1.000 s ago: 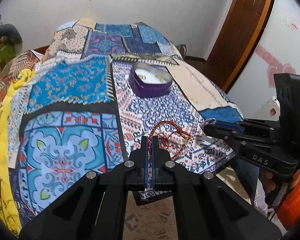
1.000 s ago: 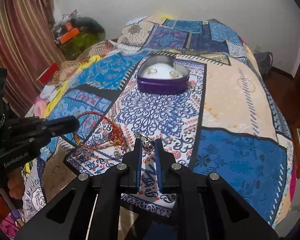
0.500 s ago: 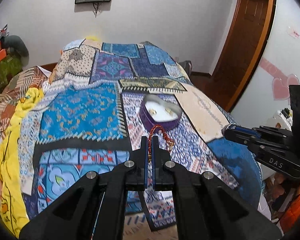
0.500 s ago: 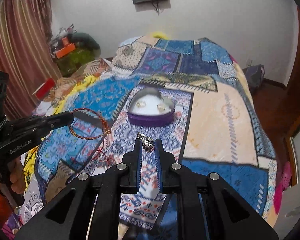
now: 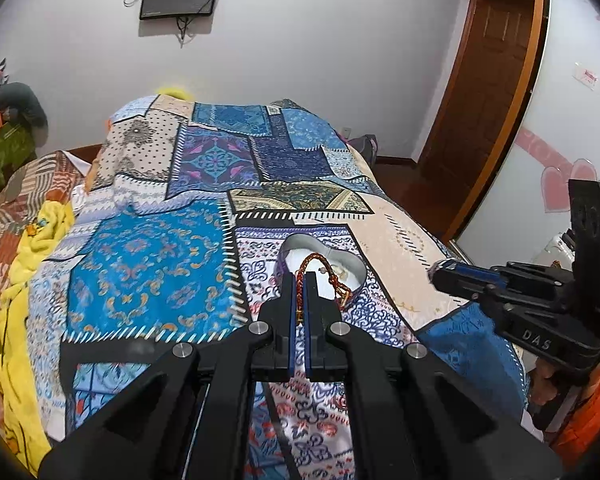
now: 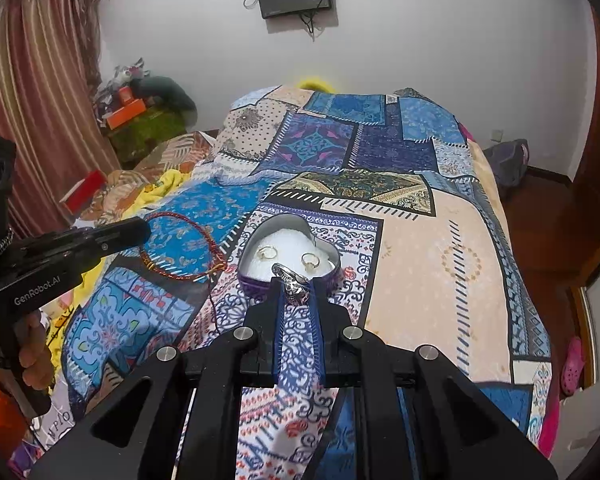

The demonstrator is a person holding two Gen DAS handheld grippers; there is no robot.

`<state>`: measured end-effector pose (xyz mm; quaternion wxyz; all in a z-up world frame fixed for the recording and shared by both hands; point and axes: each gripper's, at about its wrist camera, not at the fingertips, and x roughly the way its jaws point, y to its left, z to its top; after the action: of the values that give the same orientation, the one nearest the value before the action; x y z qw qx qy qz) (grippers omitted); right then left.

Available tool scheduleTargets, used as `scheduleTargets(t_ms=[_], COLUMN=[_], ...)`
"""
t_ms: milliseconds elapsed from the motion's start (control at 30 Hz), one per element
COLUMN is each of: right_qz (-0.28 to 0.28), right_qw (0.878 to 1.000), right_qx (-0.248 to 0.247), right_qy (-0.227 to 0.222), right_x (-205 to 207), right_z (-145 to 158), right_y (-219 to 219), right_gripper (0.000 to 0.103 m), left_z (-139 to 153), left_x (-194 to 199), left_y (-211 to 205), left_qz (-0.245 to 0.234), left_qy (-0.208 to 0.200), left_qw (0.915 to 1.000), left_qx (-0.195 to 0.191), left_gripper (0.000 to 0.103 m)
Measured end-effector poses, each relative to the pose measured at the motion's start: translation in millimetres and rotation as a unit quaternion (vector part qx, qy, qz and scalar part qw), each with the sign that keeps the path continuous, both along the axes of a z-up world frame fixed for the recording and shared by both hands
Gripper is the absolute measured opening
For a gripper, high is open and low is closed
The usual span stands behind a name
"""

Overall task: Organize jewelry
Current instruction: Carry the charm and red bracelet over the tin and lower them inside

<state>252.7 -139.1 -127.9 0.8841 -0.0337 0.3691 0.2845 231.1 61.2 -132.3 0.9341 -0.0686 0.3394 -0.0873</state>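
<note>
Left to right: the left gripper (image 6: 140, 230), jaws closed on a red-and-gold braided cord bracelet (image 6: 182, 246), hangs above the patchwork bedspread (image 6: 440, 264). The heart-shaped purple jewelry box (image 6: 290, 254) holds two gold hoop earrings (image 6: 267, 253). The right gripper (image 6: 296, 292) pinches a silver ring (image 6: 293, 280). Advice: bring each piece low over the white lining before opening, so the dangling cord clears the rim.

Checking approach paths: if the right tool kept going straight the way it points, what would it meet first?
Most likely the heart-shaped box, its near purple wall or white lining just beyond the silver ring the right tool grips; depth is uncertain.
</note>
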Motion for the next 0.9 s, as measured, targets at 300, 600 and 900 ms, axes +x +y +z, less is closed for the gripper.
scheduleTargets(t_ms=[300, 600, 900], right_qz=[0.014, 0.038, 0.065], right_qw=[1.0, 0.998, 0.995], right_qx=[-0.015, -0.038, -0.051], right_qy=[0.013, 0.033, 0.056], right_x=[27.8, 46.1, 57.7], right_z=[-11.5, -24.6, -36.6], right_y=[12.3, 25.3, 38.3], right_gripper=[0.011, 0.011, 0.011], left_z=[-18.8, -40.7, -53.1], left_x=[36.0, 69.5, 89.3], left_y=[-12.7, -11.3, -17.9], left_qz=[-0.023, -0.034, -0.045], left_qy=[0.024, 0.059, 0.075], left_qw=[0.9994, 0.9977, 0.996], left_qx=[0.012, 0.002, 0.017], left_gripper=[0.001, 0.001, 0.001])
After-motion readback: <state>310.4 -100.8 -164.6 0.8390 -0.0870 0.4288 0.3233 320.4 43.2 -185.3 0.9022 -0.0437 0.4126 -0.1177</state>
